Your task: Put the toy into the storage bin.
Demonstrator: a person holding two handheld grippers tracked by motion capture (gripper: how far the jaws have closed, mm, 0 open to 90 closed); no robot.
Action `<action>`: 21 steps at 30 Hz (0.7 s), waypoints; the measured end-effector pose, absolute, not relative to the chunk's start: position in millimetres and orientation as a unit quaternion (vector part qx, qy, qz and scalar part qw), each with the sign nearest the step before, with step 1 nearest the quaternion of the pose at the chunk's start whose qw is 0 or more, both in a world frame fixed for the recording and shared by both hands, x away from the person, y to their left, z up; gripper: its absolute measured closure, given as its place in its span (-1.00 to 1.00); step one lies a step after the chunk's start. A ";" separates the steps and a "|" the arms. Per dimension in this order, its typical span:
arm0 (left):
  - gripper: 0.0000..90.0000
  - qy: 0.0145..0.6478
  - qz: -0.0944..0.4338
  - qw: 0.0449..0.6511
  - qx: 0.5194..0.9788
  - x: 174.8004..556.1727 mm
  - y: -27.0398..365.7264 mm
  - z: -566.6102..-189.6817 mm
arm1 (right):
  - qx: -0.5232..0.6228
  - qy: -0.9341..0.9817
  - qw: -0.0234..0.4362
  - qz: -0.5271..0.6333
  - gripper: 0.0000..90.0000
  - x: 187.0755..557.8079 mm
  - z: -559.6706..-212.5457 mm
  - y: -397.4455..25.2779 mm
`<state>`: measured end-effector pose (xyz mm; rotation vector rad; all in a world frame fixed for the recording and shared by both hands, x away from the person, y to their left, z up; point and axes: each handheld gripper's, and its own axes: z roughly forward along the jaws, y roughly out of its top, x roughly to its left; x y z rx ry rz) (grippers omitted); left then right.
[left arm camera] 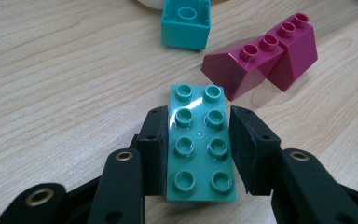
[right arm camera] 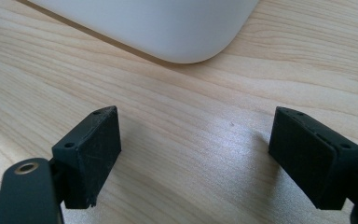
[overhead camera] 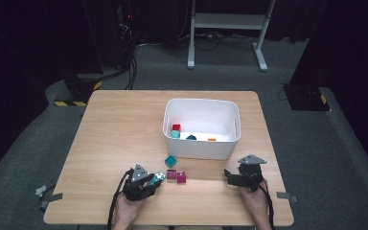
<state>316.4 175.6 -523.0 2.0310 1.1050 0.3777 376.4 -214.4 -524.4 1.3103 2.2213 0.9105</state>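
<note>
Blocks are going into the white tub [overhead camera: 201, 143] on the bench [overhead camera: 115, 129], it seems. Left tool [left arm camera: 198, 154] is squeezing a long teal block [left arm camera: 199, 140] by its two long sides, near the front edge of the bench. Its black pads press flat on the block. Right tool [right arm camera: 196, 158] is spread wide with nothing in it, low over the bare wood just beside a rounded corner of the tub.

Close in front of the teal block sit two dark pink sloped blocks [left arm camera: 265, 60], touching each other, and a small teal cube [left arm camera: 185, 23] a bit farther off, near the tub. Inside the tub I can see a red block [overhead camera: 176, 128] and a few more little ones.

What could go wrong? The block is smooth and shiny, so it could slip out if the squeeze is too soft or the lift is too fast. If the left tool pushes forward before going up, the block could bump the pink ones and knock them away. If it does not go high enough, the block could hit the tub wall and fall on the bench
</note>
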 end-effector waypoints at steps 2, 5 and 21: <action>0.31 0.433 0.150 0.387 0.800 316.7 176.0 -522.2 | 0.469 0.796 0.202 0.326 -0.63 376.4 -524.4 -214.4; 0.31 0.435 0.145 0.394 0.797 316.7 177.6 -521.4 | 0.469 0.796 0.202 0.326 -0.63 376.4 -524.4 -214.4; 0.31 0.447 0.128 0.423 0.778 325.8 189.0 -503.7 | 0.467 0.797 0.201 0.327 -0.63 376.6 -524.4 -214.1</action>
